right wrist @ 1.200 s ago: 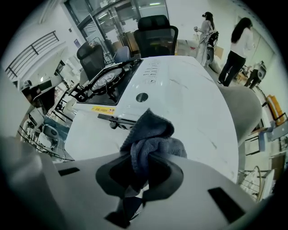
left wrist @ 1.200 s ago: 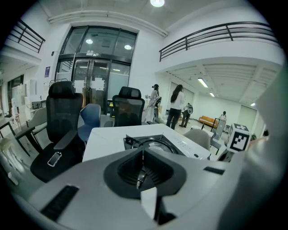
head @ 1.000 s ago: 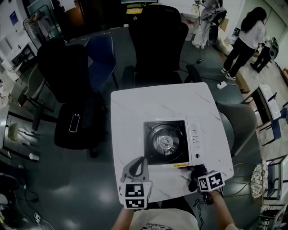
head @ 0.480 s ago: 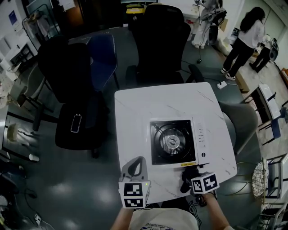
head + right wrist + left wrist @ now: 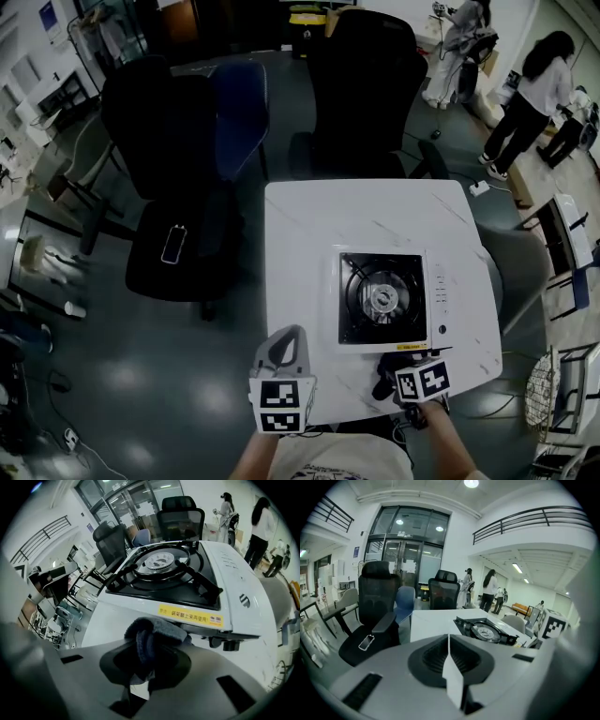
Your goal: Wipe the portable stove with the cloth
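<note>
2 claws work at the near edge of the tabletop. Your right claw is clamped fully down on a wad of dark cloth, which bulges past its tips. It hangs just off the near edge of the portable stove, close to the tabletop's near right corner. Your left claw is closed on nothing, over the near edge toward the left. The stove sits square on the right half of the tabletop, control strip to the right.

Step in hand, as judged: bringing the cloth onto the stove. Lay the wad flat on the white casing, press lightly and stroke along its edges. Work round the pan supports, where the cloth would likely snag. Your free claw could steady the casing.

Containers: 0 on the tabletop. The stove's black recess holds only the burner and the supports.
</note>
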